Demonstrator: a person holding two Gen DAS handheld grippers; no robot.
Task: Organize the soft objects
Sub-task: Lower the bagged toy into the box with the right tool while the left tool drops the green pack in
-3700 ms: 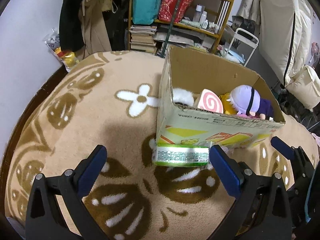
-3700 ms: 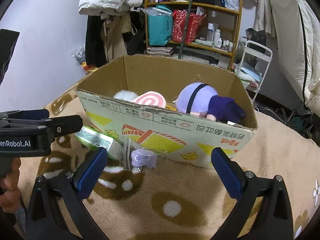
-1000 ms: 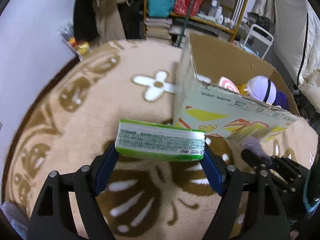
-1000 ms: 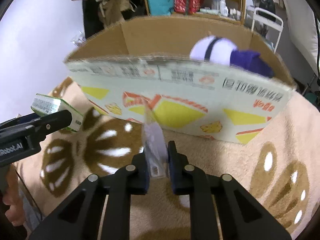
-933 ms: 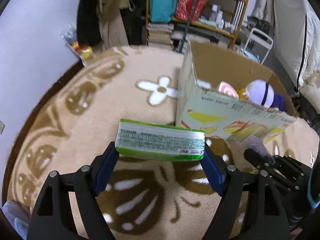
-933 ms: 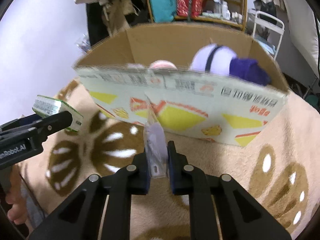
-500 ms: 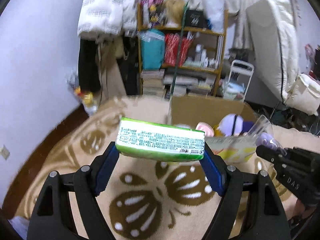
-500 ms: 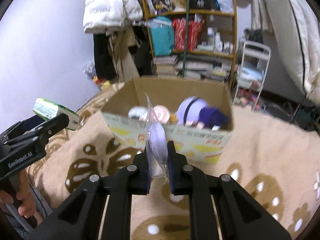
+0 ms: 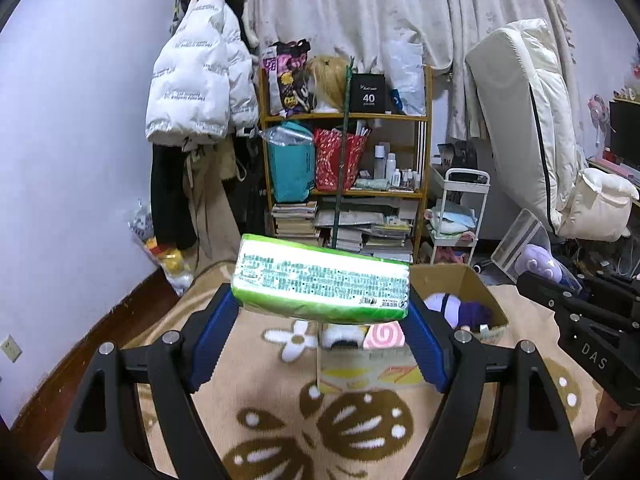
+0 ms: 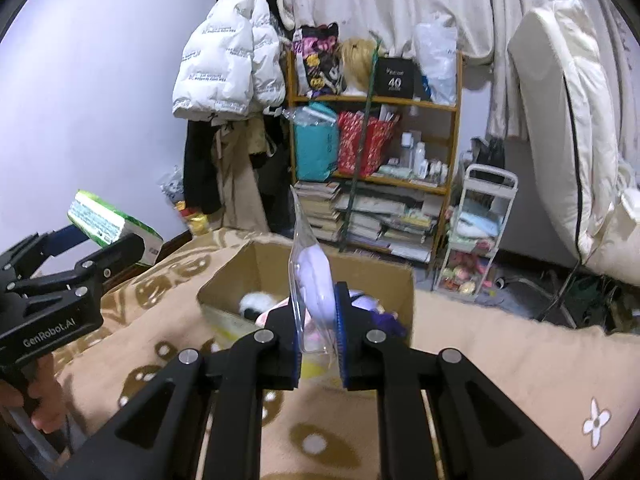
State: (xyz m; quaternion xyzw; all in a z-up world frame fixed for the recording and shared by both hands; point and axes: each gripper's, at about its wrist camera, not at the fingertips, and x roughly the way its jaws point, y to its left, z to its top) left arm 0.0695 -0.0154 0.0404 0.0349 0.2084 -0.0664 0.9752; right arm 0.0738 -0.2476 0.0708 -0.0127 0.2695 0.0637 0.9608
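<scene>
Glossy green-and-white plastic wrap on the pack point(image 9: 322, 282). Clear, shiny plastic pouch point(image 10: 310, 276). Matt brown cardboard box point(image 10: 256, 268), printed paper outside. Fuzzy, rough-piled rug point(image 9: 360, 424). Matt black plastic grippers, ribbed blue pads point(image 9: 212, 338). Varnished wooden shelf point(image 10: 376, 100).

"GenRobot.AI" on left tongs point(image 10: 96, 240), "DAS" on right tongs point(image 9: 536, 280), "40" on black box point(image 9: 368, 94).

left gripper point(image 9: 322, 320) grips a green tissue pack point(image 9: 320, 282) between blue jaws, held in the air above a patterned rug point(image 9: 352, 428) and an open cardboard box point(image 9: 460, 284) of plush toys point(image 9: 456, 308).
</scene>
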